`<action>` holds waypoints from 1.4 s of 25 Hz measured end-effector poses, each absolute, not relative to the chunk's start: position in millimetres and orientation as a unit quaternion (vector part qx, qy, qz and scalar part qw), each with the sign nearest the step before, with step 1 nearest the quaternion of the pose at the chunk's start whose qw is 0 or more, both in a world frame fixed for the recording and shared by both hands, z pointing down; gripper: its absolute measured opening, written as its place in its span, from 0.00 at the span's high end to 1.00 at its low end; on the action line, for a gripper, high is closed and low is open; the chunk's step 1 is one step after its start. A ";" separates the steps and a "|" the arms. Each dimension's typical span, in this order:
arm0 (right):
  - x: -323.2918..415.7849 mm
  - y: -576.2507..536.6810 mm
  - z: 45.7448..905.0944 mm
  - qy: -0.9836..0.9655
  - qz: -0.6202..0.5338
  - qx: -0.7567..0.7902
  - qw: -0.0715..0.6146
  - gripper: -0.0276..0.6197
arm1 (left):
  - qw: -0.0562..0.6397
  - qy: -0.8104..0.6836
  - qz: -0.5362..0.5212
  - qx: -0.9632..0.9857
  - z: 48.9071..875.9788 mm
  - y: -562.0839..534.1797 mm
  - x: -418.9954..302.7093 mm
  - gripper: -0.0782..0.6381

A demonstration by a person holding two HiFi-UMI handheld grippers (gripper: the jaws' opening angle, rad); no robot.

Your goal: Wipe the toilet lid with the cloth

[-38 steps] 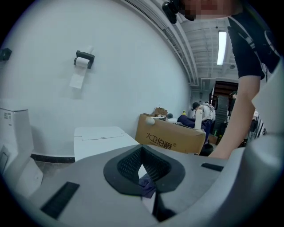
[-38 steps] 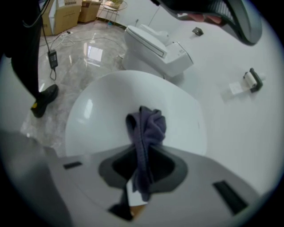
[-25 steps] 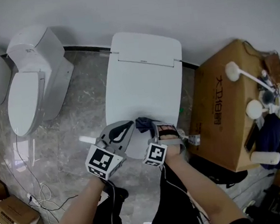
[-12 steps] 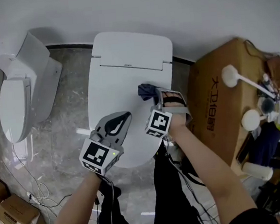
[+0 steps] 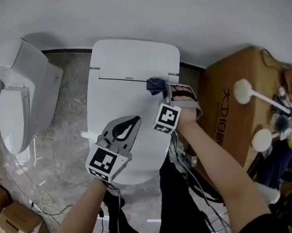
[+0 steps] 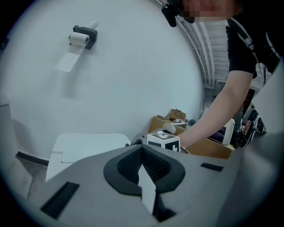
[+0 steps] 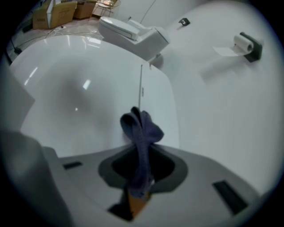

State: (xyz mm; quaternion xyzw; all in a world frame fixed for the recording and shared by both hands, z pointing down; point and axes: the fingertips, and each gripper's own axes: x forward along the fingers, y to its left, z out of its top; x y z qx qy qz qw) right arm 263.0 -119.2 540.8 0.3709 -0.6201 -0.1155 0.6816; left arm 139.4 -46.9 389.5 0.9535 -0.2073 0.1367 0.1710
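black print on the cardboard box (image 5: 226, 101) includes "18". two toilets stand on grey marbled floor (image 5: 70, 120) by a white wall. the right gripper (image 7: 141, 159) pinches the dark blue cloth (image 7: 142, 128) at the toilet lid's (image 5: 123, 90) back right corner, near the hinge. the left gripper (image 6: 144, 168), jaws pressed together, hovers over the lid.

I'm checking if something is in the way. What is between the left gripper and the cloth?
Nothing is in the way. In the head view, only bare white toilet lid lies between the left gripper and the cloth.
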 end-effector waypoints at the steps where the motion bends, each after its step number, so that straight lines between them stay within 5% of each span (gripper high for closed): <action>1: 265.5 -124.5 542.1 -0.620 -0.117 0.370 0.682 0.83 | 0.167 -0.210 0.137 0.953 391.0 -51.3 139.8 0.87; 35: 235.8 -86.2 573.3 -0.629 -0.099 0.342 0.690 0.83 | 0.180 -0.213 0.147 0.949 410.6 -22.2 119.1 0.87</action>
